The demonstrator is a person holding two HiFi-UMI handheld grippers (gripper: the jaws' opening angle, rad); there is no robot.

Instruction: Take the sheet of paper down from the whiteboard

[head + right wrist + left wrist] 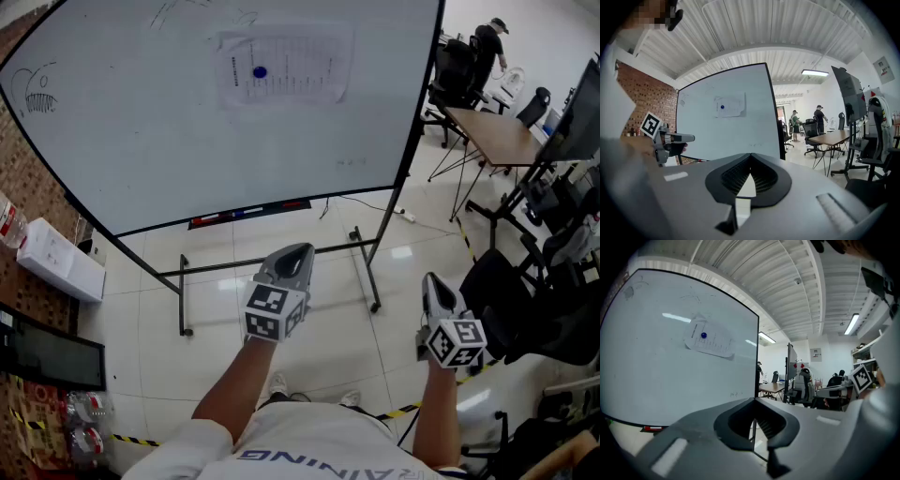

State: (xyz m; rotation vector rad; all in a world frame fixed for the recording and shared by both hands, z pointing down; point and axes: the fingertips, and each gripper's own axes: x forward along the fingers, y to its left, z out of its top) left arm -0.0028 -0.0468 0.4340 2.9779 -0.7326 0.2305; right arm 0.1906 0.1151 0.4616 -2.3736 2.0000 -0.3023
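A sheet of paper (281,67) hangs high on the whiteboard (141,141), pinned by a blue magnet (260,71). The left gripper view shows the paper (710,340) up and to the left; in the right gripper view the paper (729,105) sits at mid-board. My left gripper (292,255) is held at waist height in front of the board, well short of it, jaws shut and empty. My right gripper (433,286) hangs to its right, also shut with nothing in it. Both point roughly level toward the board.
The whiteboard stands on a black wheeled frame (370,272) with a marker tray (248,214). A white box (61,260) lies at the left by a brick wall. Right of the board are a wooden table (497,136), office chairs (539,309) and a person (489,42) in the distance.
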